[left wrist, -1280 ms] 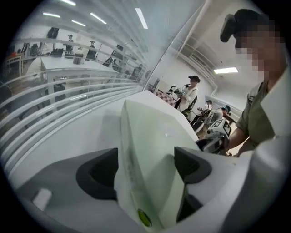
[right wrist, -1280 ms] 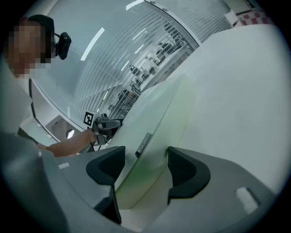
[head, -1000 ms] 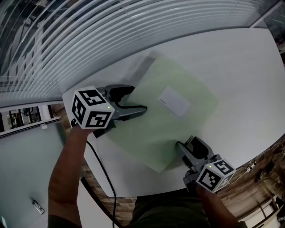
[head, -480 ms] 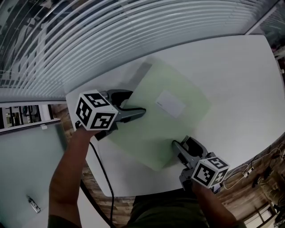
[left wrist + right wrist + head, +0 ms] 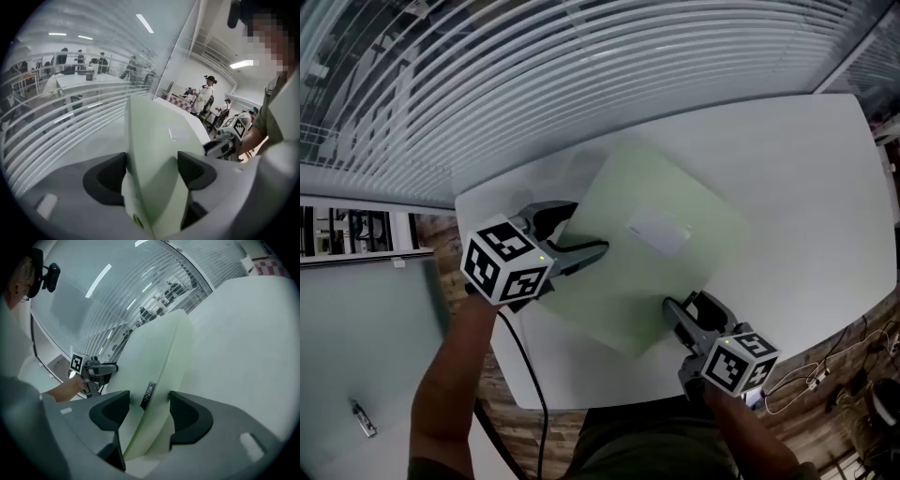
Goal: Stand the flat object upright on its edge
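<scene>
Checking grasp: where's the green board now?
Head view, middle of the white table: green board clamped between left gripper, jaws just closing onto it, and right gripper.

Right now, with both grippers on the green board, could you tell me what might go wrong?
The left gripper, whose fingers have just been closing with the green board between them, holds only its edge, so it may slip while tilting. The right gripper holds the side near the table edge; the board could slide off.
</scene>
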Available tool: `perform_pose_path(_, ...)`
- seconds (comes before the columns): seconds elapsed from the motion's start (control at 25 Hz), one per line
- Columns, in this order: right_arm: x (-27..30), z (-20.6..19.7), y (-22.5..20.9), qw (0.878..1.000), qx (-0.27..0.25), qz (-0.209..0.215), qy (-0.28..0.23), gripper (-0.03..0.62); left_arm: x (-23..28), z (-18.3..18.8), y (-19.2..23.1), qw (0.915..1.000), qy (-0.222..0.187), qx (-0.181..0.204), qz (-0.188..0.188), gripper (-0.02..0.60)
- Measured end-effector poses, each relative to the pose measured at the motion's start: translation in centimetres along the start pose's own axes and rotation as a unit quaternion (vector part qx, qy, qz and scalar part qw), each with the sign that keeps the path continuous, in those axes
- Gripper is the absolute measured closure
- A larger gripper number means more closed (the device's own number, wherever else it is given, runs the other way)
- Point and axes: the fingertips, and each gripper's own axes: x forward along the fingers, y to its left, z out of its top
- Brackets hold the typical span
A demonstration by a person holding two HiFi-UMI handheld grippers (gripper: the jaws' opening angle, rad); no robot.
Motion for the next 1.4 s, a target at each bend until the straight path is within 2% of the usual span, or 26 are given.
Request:
perform_pose_path(0.32, -1.0, 2.5, 1.8, 0.998, -0.057, 0.009, -0.017, 0.324, -3.5, 1.4, -1.4, 0.9977, -0.044, 0.01, 0.05, 0.242)
perform_pose_path(0.52, -1.7, 3.8, 2.7, 0.994, -0.102, 0.009, -0.026, 0.324, -5.2, 2.0, -2.5, 0.9916, -0.09, 0.006, 0.093, 0.242)
perform_pose_path(0.92, -2.5, 6.4, 6.9, 0.976, -0.21, 0.013, -0.047, 0.324, -10.3, 2.0, -3.8, 0.9716, -0.179, -0.021, 0.153, 0.242)
perform_pose_path(1.16, -2.7, 7.9, 8.8, 0.959, -0.278, 0.022, -0.058, 0.324, -12.5, 2.1, -4.5, 0.9553, -0.225, -0.03, 0.189, 0.242)
perform_pose_path(1.4, -3.1, 9.7, 9.6, 0.941, -0.331, 0.029, -0.067, 0.324, -12.9, 2.1, -4.9, 0.9404, -0.261, -0.058, 0.21, 0.242)
